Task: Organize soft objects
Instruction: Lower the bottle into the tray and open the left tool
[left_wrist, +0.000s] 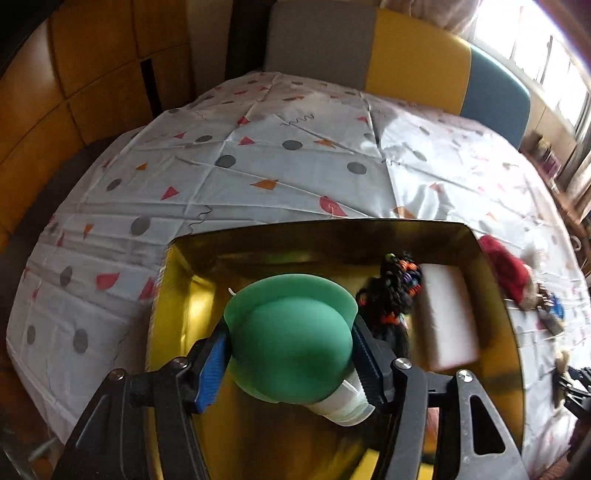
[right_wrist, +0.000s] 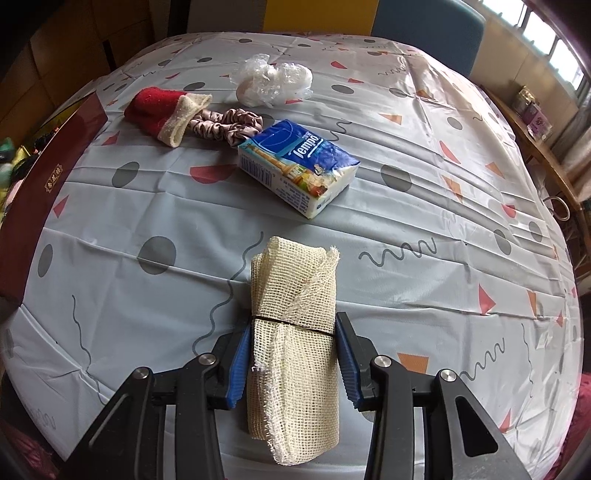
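A green soft dome-shaped object (left_wrist: 291, 343) with a white cup-like end sits between the blue pads of my left gripper (left_wrist: 290, 328), which is shut on it above the inside of a gold box (left_wrist: 332, 225). In the box lie a white foam block (left_wrist: 447, 317) and a black beaded hair tie (left_wrist: 395, 291). My right gripper (right_wrist: 293, 332) is shut on a rolled cream mesh cloth (right_wrist: 291, 288) bound with a dark band, low over the tablecloth. Beyond it lie a blue tissue pack (right_wrist: 299, 166), a pink scrunchie (right_wrist: 229, 125), a red sock (right_wrist: 159, 110) and a crumpled plastic bundle (right_wrist: 273, 79).
The box's dark red outer wall (right_wrist: 55, 155) stands at the left of the right wrist view. A patterned grey tablecloth (left_wrist: 258, 155) covers the table. Chairs in grey, yellow and blue (left_wrist: 417, 62) stand at the far edge. Small items lie right of the box (left_wrist: 550, 310).
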